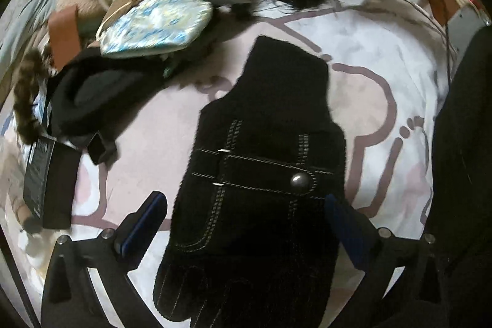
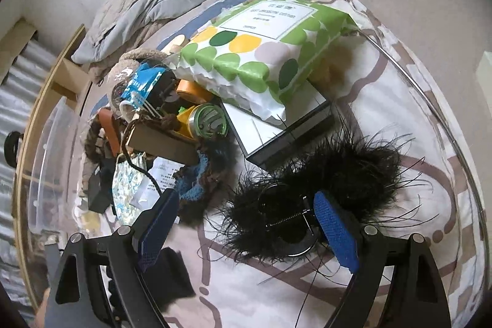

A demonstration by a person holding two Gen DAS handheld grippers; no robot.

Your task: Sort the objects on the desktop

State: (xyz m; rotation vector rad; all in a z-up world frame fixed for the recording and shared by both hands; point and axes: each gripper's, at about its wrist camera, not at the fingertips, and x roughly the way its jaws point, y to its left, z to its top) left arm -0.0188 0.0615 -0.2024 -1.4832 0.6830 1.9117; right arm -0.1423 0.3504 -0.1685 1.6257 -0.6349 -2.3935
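Glove (image 1: 264, 174) lies flat, lower centre of left view, between left gripper's (image 1: 246, 223) wide-open pads, ungripped. Right gripper (image 2: 249, 226) is spread over feather clip (image 2: 310, 205), lower right. Only fuzz or bedsheet (image 1: 369, 45) could be pinched.

Black gloves: two, one (image 1: 261, 174) at the centre of the left wrist view, another (image 1: 92, 100) crumpled at its left.
Black feathery pieces: one (image 2: 332, 183), lower centre of the right wrist view.
Green dotted packets: one (image 2: 264, 51), upper centre.
Mirrored boxes: one (image 2: 276, 125), under the packet.
Blue-patterned pouches: one (image 1: 153, 26), upper left of the left wrist view.
Tape rolls: two, orange (image 2: 192, 91) and green-yellow (image 2: 206, 122).
Black boxes: one (image 1: 46, 183).
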